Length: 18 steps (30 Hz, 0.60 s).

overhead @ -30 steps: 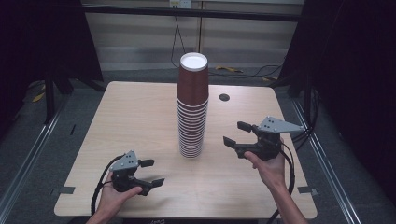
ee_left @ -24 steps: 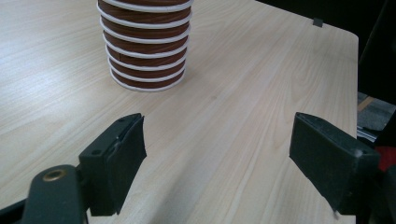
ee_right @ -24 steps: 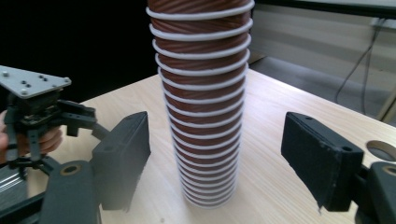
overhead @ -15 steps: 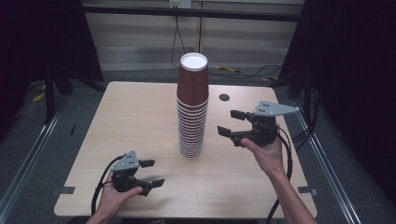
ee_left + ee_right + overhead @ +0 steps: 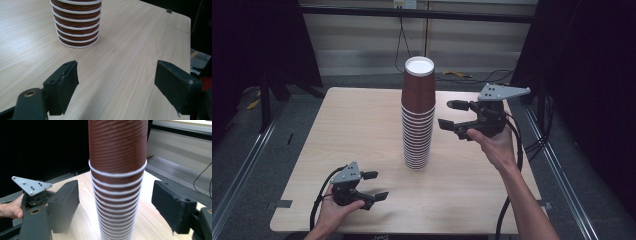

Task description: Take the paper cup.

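Cups: brown paper stack of cups (image 5: 418, 117), white rims, standing near the middle of the table (image 5: 357, 125).
Weight: light, by the look; whole stack easy to tip.
Stiffness: thin walls, likely to dent under a hard squeeze; firmer at the rolled rims.
Surface: ribbed paper, probably fair grip.
Hold: top cup, across its bare wall above the first white rim, lightly from both sides.
Long axis: upright, straight up from the table.
Pointing: mouths down, judging by the rims ringed below the top cup; white flat end up.
Right gripper (image 5: 447, 114): spread wide, raised beside the upper stack, jaws facing it, not touching.
Left gripper (image 5: 378, 185): spread, nothing between, low at the near left, well apart from the stack.
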Each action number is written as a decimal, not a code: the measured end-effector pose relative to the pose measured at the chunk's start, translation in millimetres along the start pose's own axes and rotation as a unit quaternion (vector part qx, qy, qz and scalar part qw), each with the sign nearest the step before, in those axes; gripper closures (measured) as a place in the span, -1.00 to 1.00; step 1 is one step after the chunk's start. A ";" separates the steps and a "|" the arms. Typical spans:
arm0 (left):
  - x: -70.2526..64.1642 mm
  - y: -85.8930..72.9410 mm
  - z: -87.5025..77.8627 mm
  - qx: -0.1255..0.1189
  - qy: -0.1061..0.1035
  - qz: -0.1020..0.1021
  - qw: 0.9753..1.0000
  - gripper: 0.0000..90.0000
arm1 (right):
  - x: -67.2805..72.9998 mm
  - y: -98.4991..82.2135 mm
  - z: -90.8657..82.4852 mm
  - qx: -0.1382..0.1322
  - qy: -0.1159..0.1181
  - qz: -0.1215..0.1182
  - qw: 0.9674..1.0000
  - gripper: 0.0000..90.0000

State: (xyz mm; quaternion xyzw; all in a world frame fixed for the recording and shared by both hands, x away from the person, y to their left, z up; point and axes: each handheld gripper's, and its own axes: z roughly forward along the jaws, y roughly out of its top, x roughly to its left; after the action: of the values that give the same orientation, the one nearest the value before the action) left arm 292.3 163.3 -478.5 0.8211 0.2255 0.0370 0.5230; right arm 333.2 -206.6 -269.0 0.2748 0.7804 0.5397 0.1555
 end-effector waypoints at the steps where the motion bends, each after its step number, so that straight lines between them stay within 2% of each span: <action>1: -0.1 -0.1 0.4 -0.001 -0.001 0.001 1.000 -0.58 | 0.0 0.0 0.0 0.000 0.000 0.000 1.000 -0.51; 3: -0.4 -0.1 0.9 0.001 -0.002 0.003 1.000 -0.58 | -0.6 4.5 1.7 -0.001 0.016 -0.003 1.000 -0.48; 5: -0.4 0.1 1.3 0.002 -0.001 0.005 1.000 -0.58 | -1.0 9.0 3.1 0.002 0.009 -0.006 1.000 -0.53; 18: -1.3 0.1 2.0 0.006 0.004 0.009 1.000 -0.58 | -6.4 35.0 9.7 0.017 0.009 -0.010 1.000 -0.54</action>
State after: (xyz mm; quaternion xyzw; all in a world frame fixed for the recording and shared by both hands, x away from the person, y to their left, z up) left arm 291.7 161.1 -479.1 0.8261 0.2202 0.0437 0.5170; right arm 352.7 -193.8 -240.5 0.2652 0.7932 0.5274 0.1493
